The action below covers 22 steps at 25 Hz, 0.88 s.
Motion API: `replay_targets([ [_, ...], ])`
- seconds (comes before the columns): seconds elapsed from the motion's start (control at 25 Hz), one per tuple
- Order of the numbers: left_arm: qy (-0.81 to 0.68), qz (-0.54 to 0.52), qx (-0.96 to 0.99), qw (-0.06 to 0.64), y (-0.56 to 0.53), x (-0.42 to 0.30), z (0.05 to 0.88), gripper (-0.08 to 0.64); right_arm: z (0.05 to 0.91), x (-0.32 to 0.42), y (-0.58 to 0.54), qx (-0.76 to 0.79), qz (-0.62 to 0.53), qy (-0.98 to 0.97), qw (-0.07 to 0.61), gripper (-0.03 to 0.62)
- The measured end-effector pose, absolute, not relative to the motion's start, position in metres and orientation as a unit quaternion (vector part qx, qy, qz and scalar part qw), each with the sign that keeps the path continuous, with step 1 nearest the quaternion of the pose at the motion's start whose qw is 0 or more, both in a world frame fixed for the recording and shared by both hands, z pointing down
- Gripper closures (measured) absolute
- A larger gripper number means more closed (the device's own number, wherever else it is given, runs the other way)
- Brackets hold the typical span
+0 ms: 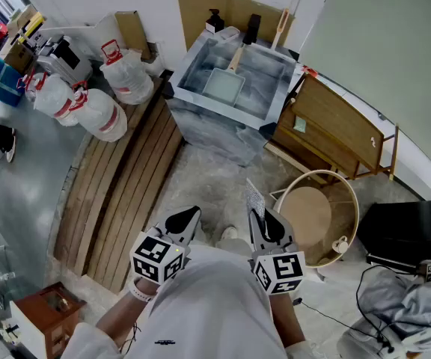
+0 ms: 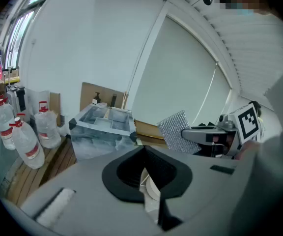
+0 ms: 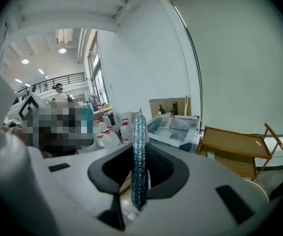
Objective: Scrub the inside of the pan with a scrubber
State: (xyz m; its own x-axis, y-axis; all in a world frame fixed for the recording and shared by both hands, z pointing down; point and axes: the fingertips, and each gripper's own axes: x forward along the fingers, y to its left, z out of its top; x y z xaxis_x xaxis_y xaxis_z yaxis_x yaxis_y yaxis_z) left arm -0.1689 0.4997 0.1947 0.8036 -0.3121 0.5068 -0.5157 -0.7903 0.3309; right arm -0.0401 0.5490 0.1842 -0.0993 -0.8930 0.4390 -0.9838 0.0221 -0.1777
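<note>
Scrubber [image 3: 139, 156], a silver mesh sheet, stands edge-on, clamped in the jaws of the right gripper [image 1: 259, 217]. Left gripper [image 1: 188, 217] is just beside it, jaws pressed together on nothing. Both are held close to the body over the floor. Pan [image 1: 223, 87] lies well ahead in the sink [image 1: 217, 108], its handle pointing toward the far edge. Right gripper looks slightly nearer.

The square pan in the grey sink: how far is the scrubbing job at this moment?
Done: the silvery mesh scrubber is picked up, clamped edge-on in the right gripper. In hand: nothing else; the left gripper is shut and empty, both held near the person's body. Left: all the scrubbing. The pale square pan with a wooden handle lies in the marbled grey sink, far from both grippers.
</note>
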Motion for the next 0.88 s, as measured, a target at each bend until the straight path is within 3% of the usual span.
replay_targets([
  [0.88, -0.226, 0.2, 0.919, 0.253, 0.427, -0.24, 0.202, 0.555, 0.176, -0.096, 0.483, 0.678, 0.205, -0.696, 0.12, 0.534],
])
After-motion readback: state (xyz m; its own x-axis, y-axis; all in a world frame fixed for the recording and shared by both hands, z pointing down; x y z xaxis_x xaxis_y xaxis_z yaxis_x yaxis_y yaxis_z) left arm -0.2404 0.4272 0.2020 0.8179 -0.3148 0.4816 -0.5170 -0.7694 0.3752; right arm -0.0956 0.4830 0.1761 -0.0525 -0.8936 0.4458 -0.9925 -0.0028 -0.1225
